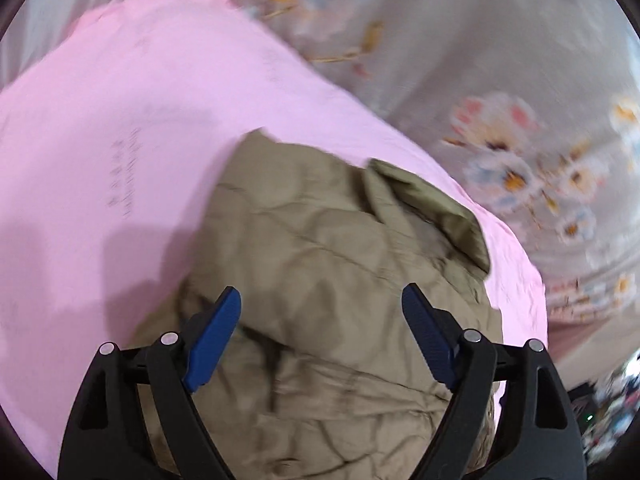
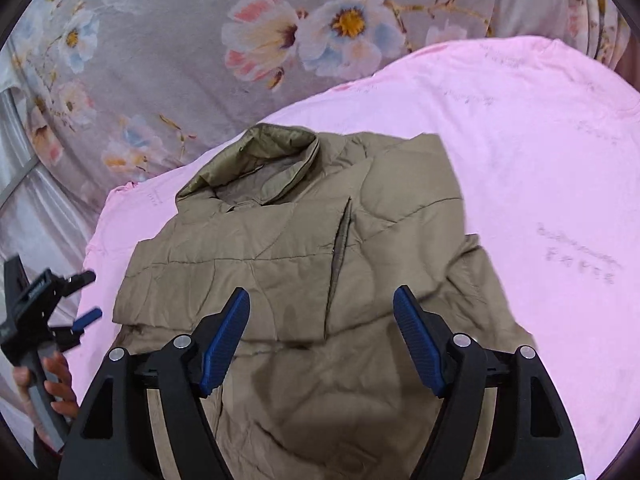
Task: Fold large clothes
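Observation:
A khaki quilted jacket [image 2: 280, 240] lies on a pink cloth [image 2: 520, 160], with its collar [image 2: 272, 152] at the far end. One side of it is laid over the front along a diagonal seam. My right gripper [image 2: 322, 294] hovers open above the jacket's near half, with nothing between its blue pads. In the blurred left wrist view the left gripper [image 1: 320, 292] also stands open over the jacket [image 1: 320, 240], and its pads [image 1: 218, 336] are bare. The right wrist view shows the left gripper [image 2: 86, 298] again, at the jacket's left edge in a hand [image 2: 56, 384].
The pink cloth [image 1: 120, 120] is spread over a grey floral bed cover [image 2: 180, 40] that runs beyond it on the far side. In the right wrist view pale pleated fabric [image 2: 24, 184] hangs at the left edge. Dark clutter [image 1: 608, 412] shows at the lower right of the left wrist view.

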Demonstrator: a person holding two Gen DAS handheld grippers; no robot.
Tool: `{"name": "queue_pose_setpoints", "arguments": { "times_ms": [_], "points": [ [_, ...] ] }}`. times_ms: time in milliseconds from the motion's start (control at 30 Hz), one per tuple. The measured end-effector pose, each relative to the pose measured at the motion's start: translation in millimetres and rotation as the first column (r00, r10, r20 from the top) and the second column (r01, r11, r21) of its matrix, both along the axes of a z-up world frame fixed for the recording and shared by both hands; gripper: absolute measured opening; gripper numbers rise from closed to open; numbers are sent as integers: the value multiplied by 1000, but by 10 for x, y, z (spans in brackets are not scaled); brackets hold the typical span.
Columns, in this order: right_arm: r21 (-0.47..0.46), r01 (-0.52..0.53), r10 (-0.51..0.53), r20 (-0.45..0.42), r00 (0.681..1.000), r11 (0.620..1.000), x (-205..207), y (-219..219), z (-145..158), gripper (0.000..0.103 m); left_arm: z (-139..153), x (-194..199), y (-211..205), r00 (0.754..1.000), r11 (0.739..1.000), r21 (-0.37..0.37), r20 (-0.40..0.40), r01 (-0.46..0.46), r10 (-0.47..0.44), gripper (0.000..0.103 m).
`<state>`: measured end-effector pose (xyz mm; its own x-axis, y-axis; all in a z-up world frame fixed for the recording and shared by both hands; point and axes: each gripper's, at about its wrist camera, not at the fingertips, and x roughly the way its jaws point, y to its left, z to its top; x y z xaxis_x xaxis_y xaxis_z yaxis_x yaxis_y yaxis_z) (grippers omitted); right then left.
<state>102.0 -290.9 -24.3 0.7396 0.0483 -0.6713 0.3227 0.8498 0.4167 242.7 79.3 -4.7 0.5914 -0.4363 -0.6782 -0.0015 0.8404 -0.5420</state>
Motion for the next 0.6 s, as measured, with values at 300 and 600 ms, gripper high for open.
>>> {"name": "queue_pose_setpoints", "arguments": {
  "times_ms": [300, 600],
  "points": [
    [-6, -38, 38, -48, 998, 999, 429, 103, -221, 32, -466, 246, 287, 991, 995, -82, -125, -60, 49, 67],
    [-132, -51, 61, 72, 996, 990, 162, 34, 333, 2, -392, 215, 121, 997, 993, 115, -65, -29, 36, 24]
  ]
}}
